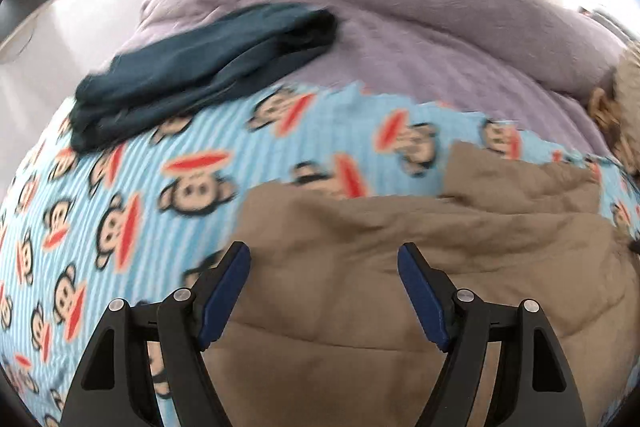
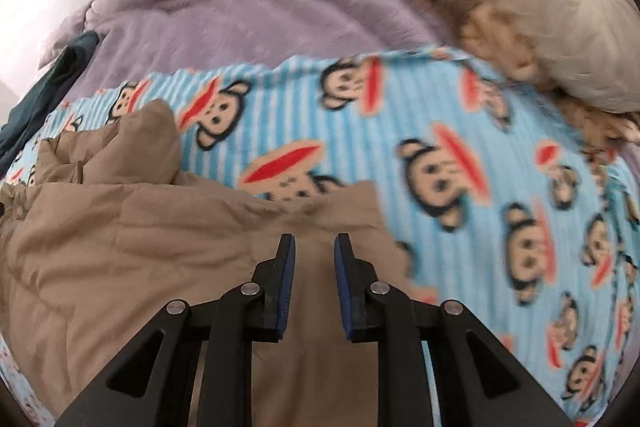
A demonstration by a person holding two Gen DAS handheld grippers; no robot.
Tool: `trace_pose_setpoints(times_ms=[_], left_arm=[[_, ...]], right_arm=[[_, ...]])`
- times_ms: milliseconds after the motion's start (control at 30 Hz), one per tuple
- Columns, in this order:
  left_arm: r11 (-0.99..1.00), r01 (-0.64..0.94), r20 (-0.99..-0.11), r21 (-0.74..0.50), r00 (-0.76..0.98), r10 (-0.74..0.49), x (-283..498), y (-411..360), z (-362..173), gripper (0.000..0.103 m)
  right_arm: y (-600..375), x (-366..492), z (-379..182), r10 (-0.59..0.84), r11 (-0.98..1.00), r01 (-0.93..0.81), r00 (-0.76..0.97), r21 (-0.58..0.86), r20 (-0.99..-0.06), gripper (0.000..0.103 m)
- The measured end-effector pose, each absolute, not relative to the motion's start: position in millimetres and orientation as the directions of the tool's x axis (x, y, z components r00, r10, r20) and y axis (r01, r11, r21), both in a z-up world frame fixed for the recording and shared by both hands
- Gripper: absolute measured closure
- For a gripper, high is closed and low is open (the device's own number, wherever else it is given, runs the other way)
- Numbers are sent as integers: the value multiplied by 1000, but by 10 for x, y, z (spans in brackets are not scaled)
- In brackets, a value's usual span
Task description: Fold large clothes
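**Tan quilted garment spread on the monkey blanket, both grippers above it**

We see a tan quilted garment (image 1: 400, 291) lying on a light blue striped blanket (image 1: 168, 187) printed with monkey faces, which covers the near part of a bed. In the left wrist view the garment fills the lower centre and lower right of the frame. Its long axis runs roughly left to right across the picture, with a rumpled flap rising toward the upper right. In the right wrist view the same garment (image 2: 132, 247) occupies the lower left, and a bunched, crumpled end points toward the upper left of the frame, while a flatter edge ends near the centre.

The left gripper (image 1: 324, 259) hangs over the garment with its jaws wide apart and nothing between the blue pads; whether the tips touch the fabric we cannot tell. The right gripper (image 2: 315, 243) sits over the garment's right-hand edge with its jaws only narrowly apart. We see tan fabric through the gap, but the pads do not appear to pinch it.

A dark teal garment (image 1: 208, 67) lies bunched in the upper left of the left view, partly on the blanket and partly on a lilac duvet (image 1: 420, 39) behind it. A pale cushion (image 2: 560, 7) rests in the upper right of the right view, with a plush toy (image 2: 488, 15) just beside it.
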State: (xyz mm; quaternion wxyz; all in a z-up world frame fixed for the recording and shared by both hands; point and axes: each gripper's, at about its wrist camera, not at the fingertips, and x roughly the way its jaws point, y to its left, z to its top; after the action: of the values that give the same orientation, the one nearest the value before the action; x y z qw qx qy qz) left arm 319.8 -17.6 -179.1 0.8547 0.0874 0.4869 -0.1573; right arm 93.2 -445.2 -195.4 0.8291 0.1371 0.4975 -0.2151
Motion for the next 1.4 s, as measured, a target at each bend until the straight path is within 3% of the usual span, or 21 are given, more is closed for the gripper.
trace_pose_setpoints(times_ms=[233, 500, 567, 633, 700, 1000, 1200, 1233, 1400], left_arm=[[963, 264, -896, -51, 414, -161, 3370, -112, -2343, 20], [973, 230, -910, -29, 396, -121, 3370, -86, -2211, 17], [972, 232, -906, -33, 404, -127, 3286, -58, -2065, 17], [968, 250, -893, -33, 428, -140, 3094, -2, -1854, 17], [961, 277, -886, -23, 439, -147, 2916, 32, -1709, 17], [949, 309, -905, -68, 382, -189, 2121, 194, -1506, 17], [953, 279, -918, -117, 335, -211, 1735, 206, -1590, 17], [954, 273, -922, -121, 325, -210, 1681, 212, -1612, 3], [957, 254, -926, -139, 309, -217, 1473, 242, -1626, 0]], right_arm=[[-4620, 934, -2481, -208, 833, 553, 329, 9, -921, 81], [-4646, 1142, -2489, -219, 835, 549, 285, -29, -933, 80], [-4645, 1068, -2343, -215, 826, 563, 293, -14, -932, 75], [-4610, 953, -2190, -201, 824, 566, 320, 17, -926, 62], [-4541, 775, -2027, -185, 820, 570, 352, 54, -918, 55], [-4114, 43, -1835, -71, 775, 599, 402, 204, -913, 49], [-3729, -285, -1793, -14, 774, 582, 407, 247, -913, 38], [-3691, -323, -1797, -3, 770, 584, 409, 259, -913, 35], [-3561, -467, -1855, 48, 741, 597, 411, 308, -910, 34]])
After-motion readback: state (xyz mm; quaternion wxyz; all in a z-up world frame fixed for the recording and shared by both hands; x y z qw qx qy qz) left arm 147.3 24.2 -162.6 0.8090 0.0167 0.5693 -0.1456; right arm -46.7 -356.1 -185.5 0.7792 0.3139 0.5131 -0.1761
